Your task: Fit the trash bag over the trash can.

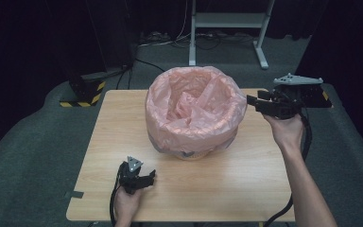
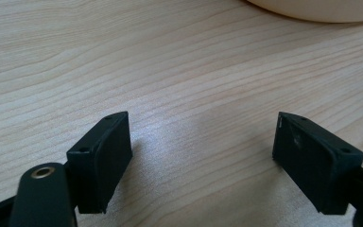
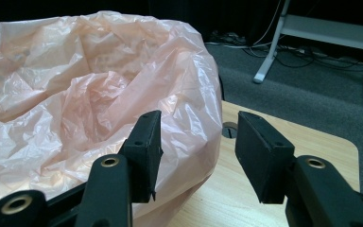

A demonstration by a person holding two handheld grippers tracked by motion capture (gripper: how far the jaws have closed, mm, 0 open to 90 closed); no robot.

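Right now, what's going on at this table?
A person works at a wooden table with a two-jaw gripper in each hand. A bin lined with a pink plastic bag stands in the middle, the bag draped over its rim. The right gripper is open and held up beside the bag's right edge, gripping nothing. The left gripper is open too, low over bare tabletop in front of the bin. Neither holds the bag yet.

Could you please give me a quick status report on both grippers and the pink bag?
Left gripper open, low over the table. Right gripper open beside the pink bag, not gripping. Bag draped over the bin rim. Nothing in the way.
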